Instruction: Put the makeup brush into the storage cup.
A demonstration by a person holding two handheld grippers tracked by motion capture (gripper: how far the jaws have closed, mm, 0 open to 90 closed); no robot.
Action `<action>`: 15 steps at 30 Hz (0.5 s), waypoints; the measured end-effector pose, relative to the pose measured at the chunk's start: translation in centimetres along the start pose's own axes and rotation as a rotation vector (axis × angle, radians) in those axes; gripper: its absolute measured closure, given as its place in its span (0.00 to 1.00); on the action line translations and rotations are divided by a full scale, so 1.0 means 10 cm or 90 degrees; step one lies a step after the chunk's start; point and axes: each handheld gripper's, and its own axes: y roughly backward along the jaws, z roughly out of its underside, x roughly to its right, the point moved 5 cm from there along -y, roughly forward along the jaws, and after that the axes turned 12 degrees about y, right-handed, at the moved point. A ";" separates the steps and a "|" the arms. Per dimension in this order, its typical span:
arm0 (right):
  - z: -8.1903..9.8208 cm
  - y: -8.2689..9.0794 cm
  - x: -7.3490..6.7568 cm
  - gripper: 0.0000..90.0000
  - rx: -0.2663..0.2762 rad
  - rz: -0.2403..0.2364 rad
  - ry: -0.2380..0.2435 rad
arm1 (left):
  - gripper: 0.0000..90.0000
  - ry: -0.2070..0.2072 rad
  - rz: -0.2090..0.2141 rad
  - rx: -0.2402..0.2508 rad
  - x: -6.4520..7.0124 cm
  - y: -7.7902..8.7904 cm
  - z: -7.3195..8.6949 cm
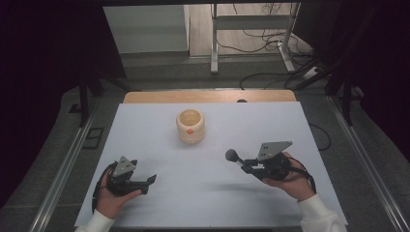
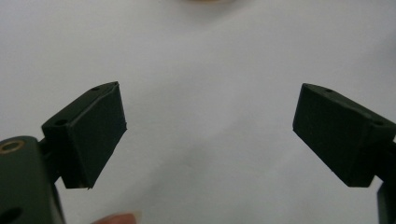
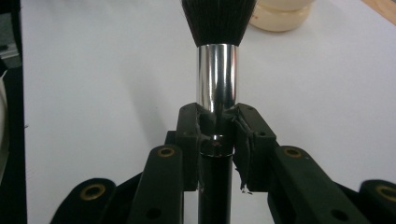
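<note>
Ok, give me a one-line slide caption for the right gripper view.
Right gripper clamped on a makeup brush at its silver ferrule, bristles aimed toward the cream wooden cup on the white table.

brush [image 3: 217,70] tip cut off top edge | cup [image 3: 280,14] mostly cropped | handle end hidden btwn claw

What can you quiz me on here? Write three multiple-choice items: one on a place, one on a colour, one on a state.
1. Where does the wooden cup stand?
A. on the white sheet, beyond both grippers
B. on the floor
C. between the left gripper's jaws

2. What colour are the bristles of the brush?
A. white
B. black
C. red

3. How does the right gripper stand?
A. wide open
B. lying loose on the table
C. shut on the brush

Key: 1 A, the high view shows it farther up the sheet; 2 B, the tuft is dark above the silver collar; 3 C, both jaws press the handle.
</note>
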 end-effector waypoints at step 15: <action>0.01 0.01 0.09 0.81 0.030 0.050 -0.074 | 0.12 -0.001 -0.001 0.000 0.00 -0.01 0.00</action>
